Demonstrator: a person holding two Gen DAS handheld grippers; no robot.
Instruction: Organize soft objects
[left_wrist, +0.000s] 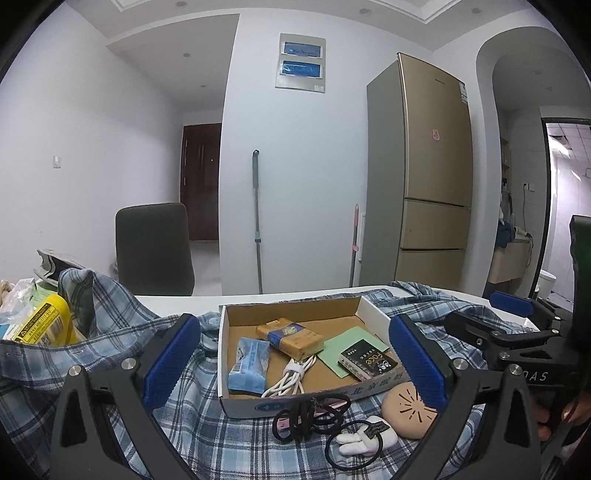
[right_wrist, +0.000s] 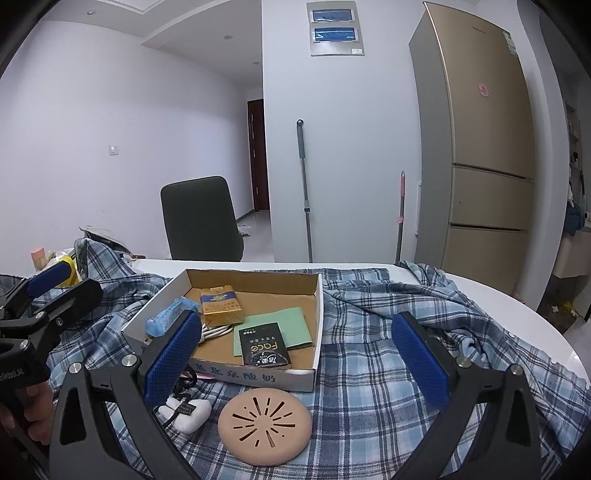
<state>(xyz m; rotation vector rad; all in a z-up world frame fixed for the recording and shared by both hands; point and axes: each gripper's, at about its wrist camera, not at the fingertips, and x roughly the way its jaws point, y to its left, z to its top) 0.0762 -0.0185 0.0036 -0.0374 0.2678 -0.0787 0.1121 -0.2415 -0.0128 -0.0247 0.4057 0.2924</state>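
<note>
Both grippers, left (left_wrist: 293, 360) and right (right_wrist: 295, 356), hover wide open and empty over a blue plaid cloth (right_wrist: 369, 387), where a shallow cardboard box (right_wrist: 312, 374) sits with black hair ties (left_wrist: 314, 417) and a round tan pad (right_wrist: 264, 422) just before it.

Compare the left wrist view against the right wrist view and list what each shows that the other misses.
Only the left wrist view shows the loose black hair ties clearly and the yellow package. Only the right wrist view shows the whole peach slotted disc and a pink-lidded jar. Both show the cardboard box, its blue tissue pack, the white plush hair tie, the plaid shirt, and each other's open gripper.
</note>
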